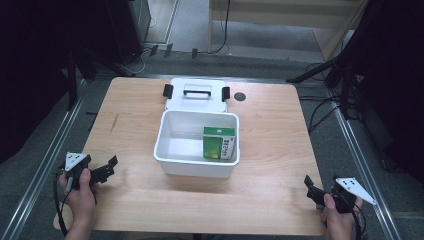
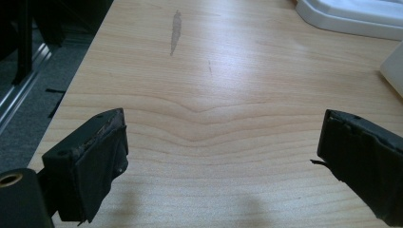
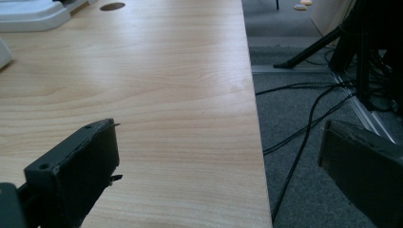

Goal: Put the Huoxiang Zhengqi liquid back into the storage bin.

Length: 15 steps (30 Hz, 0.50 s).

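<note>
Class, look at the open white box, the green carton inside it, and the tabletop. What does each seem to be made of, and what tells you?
Open white rectangular box: probably moulded plastic, given its smooth, evenly white walls and rounded rim.
Green and white carton: likely printed cardboard, with flat faces and sharp folded edges.
Light tabletop: wood or wood-look laminate; grain lines and a soft sheen show, but which one is unclear.

My left hand [image 1: 80, 186] holds the left gripper [image 1: 107, 167] low, its 2 jaws spread wide with nothing between them. My right hand [image 1: 336, 212] holds the right gripper [image 1: 311, 187], jaws equally wide and empty.
</note>
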Motion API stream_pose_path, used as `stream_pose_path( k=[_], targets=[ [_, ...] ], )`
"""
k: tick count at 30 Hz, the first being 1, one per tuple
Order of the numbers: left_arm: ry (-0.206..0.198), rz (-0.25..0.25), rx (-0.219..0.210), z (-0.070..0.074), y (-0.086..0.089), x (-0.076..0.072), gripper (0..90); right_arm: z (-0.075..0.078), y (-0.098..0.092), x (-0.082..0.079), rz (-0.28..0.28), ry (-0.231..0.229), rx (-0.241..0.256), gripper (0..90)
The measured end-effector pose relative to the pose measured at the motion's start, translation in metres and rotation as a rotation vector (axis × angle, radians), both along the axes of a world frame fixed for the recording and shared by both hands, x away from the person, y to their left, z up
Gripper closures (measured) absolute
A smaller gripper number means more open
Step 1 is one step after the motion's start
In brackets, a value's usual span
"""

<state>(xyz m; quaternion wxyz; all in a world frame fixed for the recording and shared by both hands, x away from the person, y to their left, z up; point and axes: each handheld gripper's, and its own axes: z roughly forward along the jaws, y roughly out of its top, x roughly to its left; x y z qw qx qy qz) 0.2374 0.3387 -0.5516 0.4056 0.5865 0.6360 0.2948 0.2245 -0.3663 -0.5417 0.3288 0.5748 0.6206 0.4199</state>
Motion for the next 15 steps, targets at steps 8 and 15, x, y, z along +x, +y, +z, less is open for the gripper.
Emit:
stream_pose_path(
  k=[8,15],
  targets=[
    [0.005,-0.008,0.01,0.0,-0.0016,0.0025,3.8,-0.003,0.0043,0.0023,0.04,0.016,-0.014,0.0],
    [0.008,-0.031,0.042,0.0005,-0.0045,0.0022,3.8,-0.0036,0.0058,0.0029,0.049,0.02,-0.024,0.0]
  ],
)
